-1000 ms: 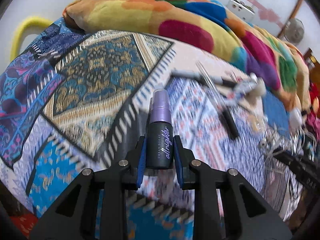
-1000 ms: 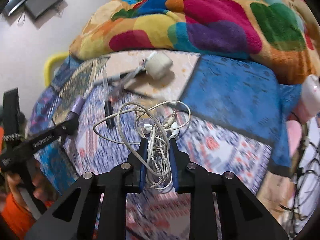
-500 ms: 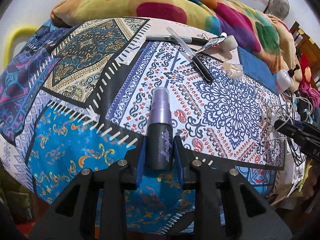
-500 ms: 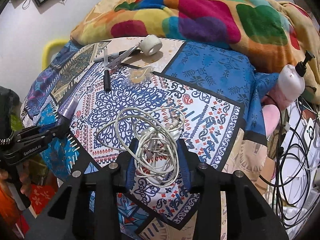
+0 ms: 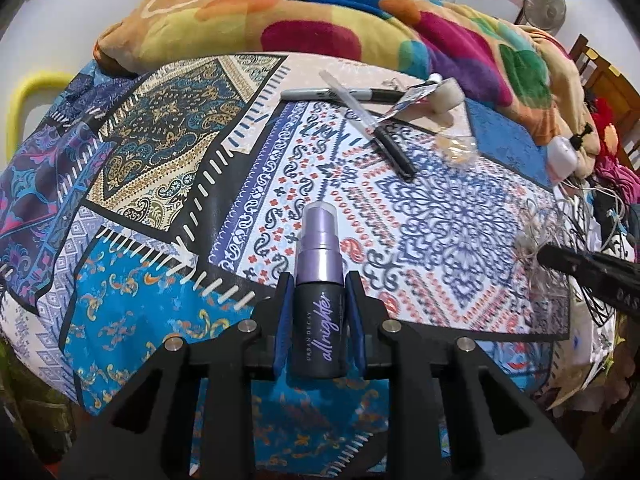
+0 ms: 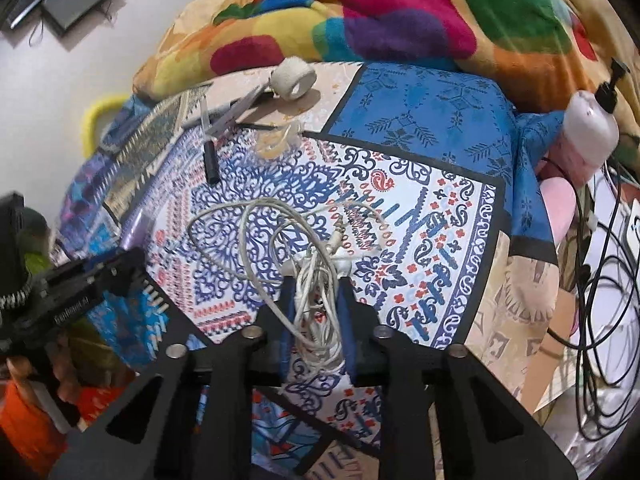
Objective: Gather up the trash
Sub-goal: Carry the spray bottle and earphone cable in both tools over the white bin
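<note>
My left gripper (image 5: 319,280) is shut on a small dark spray bottle (image 5: 319,304) with a purple cap, held above the near edge of the patterned bedspread (image 5: 168,152). My right gripper (image 6: 316,284) is shut on a tangle of white earphone cable (image 6: 308,256), also held above the bedspread (image 6: 420,208). Left on the bed are a black marker (image 5: 348,94), a clear-capped pen (image 5: 384,136), a roll of white tape (image 5: 446,96) and a crumpled clear wrapper (image 5: 458,146). The right gripper shows at the right of the left wrist view (image 5: 580,268).
A bright multicoloured blanket (image 5: 320,24) is heaped along the far side. A pink pump bottle (image 6: 588,132) lies at the bed's right edge, with black cables (image 6: 608,320) hanging beside it. A yellow bar (image 5: 24,96) stands at the far left.
Both grippers have pulled back toward the near edge of the bed with their loads. The right gripper's jaws have closed tighter on the cable.
</note>
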`<state>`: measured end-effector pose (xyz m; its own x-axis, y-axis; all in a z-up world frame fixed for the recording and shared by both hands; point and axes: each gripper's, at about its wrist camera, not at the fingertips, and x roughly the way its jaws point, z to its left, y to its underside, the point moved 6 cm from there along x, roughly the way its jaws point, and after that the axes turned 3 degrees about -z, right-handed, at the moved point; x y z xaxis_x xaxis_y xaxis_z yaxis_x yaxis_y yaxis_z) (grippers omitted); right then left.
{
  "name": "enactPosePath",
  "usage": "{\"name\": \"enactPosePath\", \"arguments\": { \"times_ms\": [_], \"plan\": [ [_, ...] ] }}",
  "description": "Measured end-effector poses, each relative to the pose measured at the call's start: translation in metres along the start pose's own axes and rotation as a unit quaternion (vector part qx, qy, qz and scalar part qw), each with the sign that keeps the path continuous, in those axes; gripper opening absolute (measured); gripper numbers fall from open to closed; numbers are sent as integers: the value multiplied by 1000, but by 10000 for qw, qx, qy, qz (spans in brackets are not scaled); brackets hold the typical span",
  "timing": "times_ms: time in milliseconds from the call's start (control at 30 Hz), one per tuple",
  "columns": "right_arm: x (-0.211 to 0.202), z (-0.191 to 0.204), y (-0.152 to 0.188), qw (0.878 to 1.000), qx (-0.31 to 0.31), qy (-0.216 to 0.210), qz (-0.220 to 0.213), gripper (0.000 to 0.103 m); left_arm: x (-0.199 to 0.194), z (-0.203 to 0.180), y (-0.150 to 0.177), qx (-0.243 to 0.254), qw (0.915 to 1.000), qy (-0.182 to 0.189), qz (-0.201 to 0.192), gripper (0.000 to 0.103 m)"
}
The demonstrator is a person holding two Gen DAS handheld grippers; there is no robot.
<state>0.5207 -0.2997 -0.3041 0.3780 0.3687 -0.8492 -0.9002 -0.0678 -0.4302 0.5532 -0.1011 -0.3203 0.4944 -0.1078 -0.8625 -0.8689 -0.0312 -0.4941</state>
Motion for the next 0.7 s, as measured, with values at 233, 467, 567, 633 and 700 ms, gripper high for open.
{"name": "enactPosePath", "arguments": {
  "times_ms": [233, 467, 567, 633, 700],
  "plan": [
    [-44, 25, -12, 9983, -242, 100, -517, 10, -48, -9, -5, -47, 9993, 117, -346, 25],
    [-95, 67, -20, 9934, -513, -24, -1025, 9, -117, -10, -7, -64, 9966, 103, -819, 25],
    [-115, 89, -19, 9908, -600, -154, -1200, 9, -148, -5, -4, -123, 9949, 73, -1000, 25],
    [-129, 107, -16, 9887, -692, -253, -1306, 9, -171, 1, 2, -198, 9935, 32, -1119, 25],
    [-142, 126, -12, 9861, -830, -351, -1395, 9, -188, 6, 8, -271, 9922, 28, -1214, 25]
  ]
}}
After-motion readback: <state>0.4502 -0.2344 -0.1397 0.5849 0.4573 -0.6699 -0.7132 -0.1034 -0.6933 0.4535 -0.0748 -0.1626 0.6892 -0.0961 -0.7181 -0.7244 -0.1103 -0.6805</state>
